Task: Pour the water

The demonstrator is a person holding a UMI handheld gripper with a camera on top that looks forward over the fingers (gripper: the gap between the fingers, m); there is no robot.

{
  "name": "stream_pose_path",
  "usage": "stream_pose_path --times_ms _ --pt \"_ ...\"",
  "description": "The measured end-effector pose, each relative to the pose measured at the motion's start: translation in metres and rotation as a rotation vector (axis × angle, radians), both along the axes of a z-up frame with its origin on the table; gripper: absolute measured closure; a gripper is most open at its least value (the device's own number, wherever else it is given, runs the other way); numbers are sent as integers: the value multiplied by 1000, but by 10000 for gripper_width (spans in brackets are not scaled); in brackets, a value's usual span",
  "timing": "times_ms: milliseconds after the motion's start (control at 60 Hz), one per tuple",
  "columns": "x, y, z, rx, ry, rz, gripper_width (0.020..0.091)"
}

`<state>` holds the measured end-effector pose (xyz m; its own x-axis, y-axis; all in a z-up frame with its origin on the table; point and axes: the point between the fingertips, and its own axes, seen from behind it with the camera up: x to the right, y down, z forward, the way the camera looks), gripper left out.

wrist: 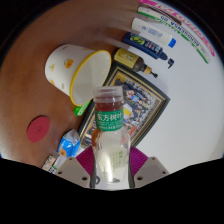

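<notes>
Gripper (109, 172) clenched on clear bottle (109, 135), green label, both pink pads (86, 160) pressing its sides. Bottle upright between the 2 fingers; yellow-white cup (77, 70) just beyond, on table (30, 95), near red lid (38, 127).

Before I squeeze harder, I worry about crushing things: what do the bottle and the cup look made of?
Bottle, between the tongs: seemingly thin clear plastic, see-through with a glossy green label. Cup beyond it: probably plastic, opaque pale yellow, smooth.

Bottle (108, 135) between the jaws, cup (78, 68) beyond.
</notes>
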<state>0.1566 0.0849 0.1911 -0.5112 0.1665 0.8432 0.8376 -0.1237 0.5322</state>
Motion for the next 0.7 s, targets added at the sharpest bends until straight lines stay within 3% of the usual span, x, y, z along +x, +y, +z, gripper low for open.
stream_pose_path --times_ms 217,450,700 --pt "9 -8 12 -4 211 -50 668" --pt "20 -31 37 63 1044 -193 668" --pt "13 -35 -10 -44 1854 -234 665"
